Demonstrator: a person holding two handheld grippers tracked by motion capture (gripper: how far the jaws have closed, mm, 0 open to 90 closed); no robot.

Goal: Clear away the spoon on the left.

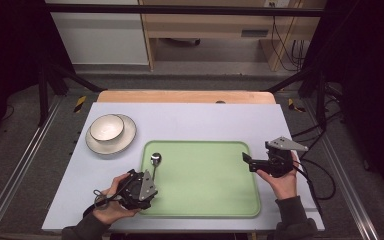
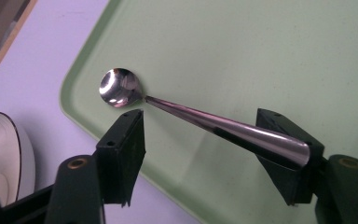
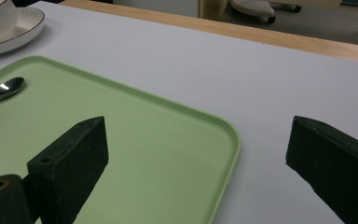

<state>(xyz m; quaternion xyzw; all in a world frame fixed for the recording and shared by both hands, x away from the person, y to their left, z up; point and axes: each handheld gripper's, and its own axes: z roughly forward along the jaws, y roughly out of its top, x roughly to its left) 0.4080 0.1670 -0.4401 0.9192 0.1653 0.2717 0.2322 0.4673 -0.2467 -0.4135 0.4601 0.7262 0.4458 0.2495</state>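
Lying on the tray, spoon apparently touches one spread left finger; right fingers apart.

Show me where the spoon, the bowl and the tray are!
spoon (image 2: 120, 87), left gripper view, on its round shiny scoop.
bowl (image 1: 107, 127), high view, on its pale inside.
tray (image 1: 215, 172), high view, on its bare green floor.

Looks like a lab/recording rig: black frame posts at 9 and 3 o'clock, loose cables at 3, bare floor.
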